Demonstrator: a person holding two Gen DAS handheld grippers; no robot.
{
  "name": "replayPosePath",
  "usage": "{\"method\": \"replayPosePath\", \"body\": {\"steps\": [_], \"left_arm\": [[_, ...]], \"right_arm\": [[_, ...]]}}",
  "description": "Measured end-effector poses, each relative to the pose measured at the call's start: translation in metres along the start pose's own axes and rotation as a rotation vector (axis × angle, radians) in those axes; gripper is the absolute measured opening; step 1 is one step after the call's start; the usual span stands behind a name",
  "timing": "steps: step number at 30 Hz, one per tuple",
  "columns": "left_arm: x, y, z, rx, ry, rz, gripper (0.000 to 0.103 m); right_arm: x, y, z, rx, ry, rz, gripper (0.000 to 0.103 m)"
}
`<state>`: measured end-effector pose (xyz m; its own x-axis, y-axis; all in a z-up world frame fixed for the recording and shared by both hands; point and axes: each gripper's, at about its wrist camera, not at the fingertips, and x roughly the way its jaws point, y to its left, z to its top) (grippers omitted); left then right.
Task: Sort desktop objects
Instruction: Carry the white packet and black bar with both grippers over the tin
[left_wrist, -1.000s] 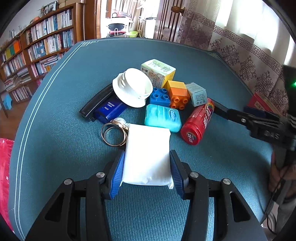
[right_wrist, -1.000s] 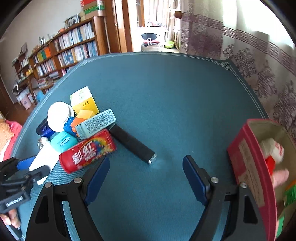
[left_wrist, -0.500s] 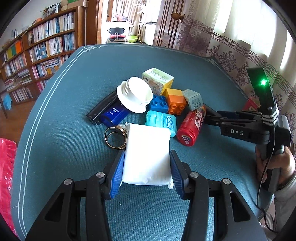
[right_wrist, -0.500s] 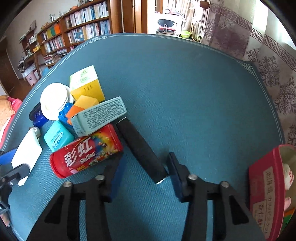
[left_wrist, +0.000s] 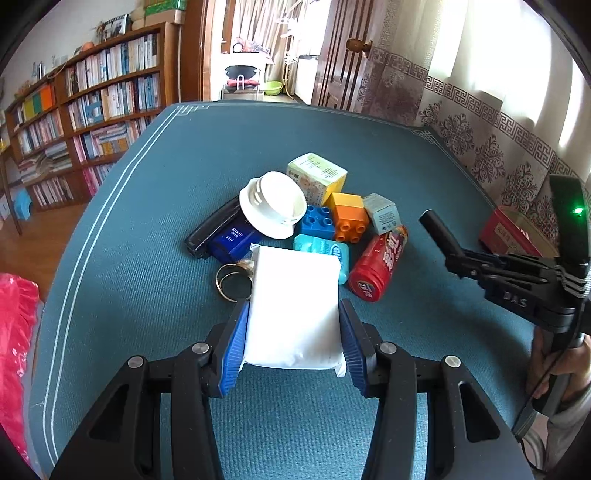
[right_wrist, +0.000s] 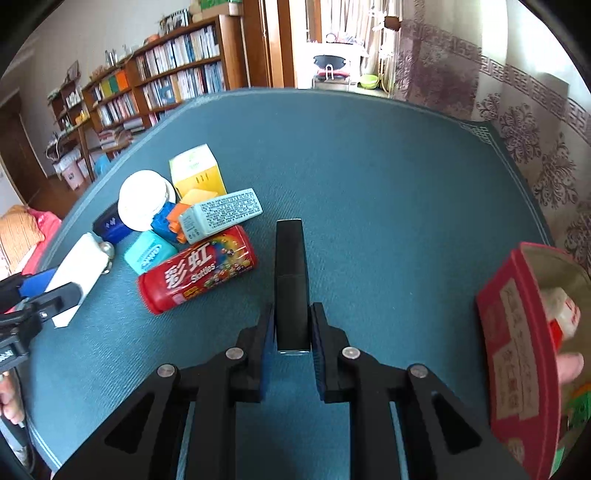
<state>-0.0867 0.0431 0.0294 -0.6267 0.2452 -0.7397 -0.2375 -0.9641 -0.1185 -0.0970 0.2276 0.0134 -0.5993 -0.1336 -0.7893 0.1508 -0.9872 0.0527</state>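
My left gripper (left_wrist: 291, 336) is shut on a white tissue packet (left_wrist: 293, 308), which sticks out forward over the blue table (left_wrist: 184, 155). My right gripper (right_wrist: 293, 328) is shut on the near end of a long black bar (right_wrist: 291, 273), held clear of the pile; the same black bar (left_wrist: 437, 230) shows at the right of the left wrist view. Beyond lies the pile: a red Skittles can (right_wrist: 197, 273), a teal floss case (right_wrist: 149, 253), a white round lid (left_wrist: 273, 208), blue and orange toy bricks (left_wrist: 334, 219), and a yellow-green carton (left_wrist: 317, 175).
A red open box (right_wrist: 517, 343) with items inside stands at the right edge, a fingertip on its rim. A pale grey-blue carton (right_wrist: 221, 214), a dark blue box (left_wrist: 232, 238), a black flat case (left_wrist: 212, 229) and a gold key ring (left_wrist: 231, 282) lie in the pile.
The right gripper swung left over the black bar and closed on its near end, lifting it off the cloth beside the can. The left gripper kept its hold on the white packet.
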Motion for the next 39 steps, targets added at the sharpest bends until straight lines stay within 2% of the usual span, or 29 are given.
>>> {"method": "replayPosePath", "body": {"steps": [12, 17, 23, 30, 39], "left_arm": [[-0.026, -0.029, 0.000, 0.081, -0.079, 0.034, 0.050], [-0.036, -0.045, -0.002, 0.106, -0.102, 0.020, 0.050], [-0.040, -0.072, -0.008, 0.149, -0.107, -0.012, 0.050], [-0.038, -0.112, -0.014, 0.218, -0.100, -0.065, 0.050], [-0.042, -0.158, -0.012, 0.322, -0.111, -0.109, 0.050]], "right_arm": [[-0.073, -0.008, -0.014, 0.079, -0.162, -0.007, 0.021], [-0.107, -0.031, -0.028, 0.135, -0.231, -0.030, 0.021], [-0.135, -0.060, -0.040, 0.205, -0.305, -0.110, 0.021], [-0.145, -0.092, -0.052, 0.272, -0.308, -0.188, 0.021], [-0.156, -0.122, -0.067, 0.323, -0.305, -0.246, 0.021]]}}
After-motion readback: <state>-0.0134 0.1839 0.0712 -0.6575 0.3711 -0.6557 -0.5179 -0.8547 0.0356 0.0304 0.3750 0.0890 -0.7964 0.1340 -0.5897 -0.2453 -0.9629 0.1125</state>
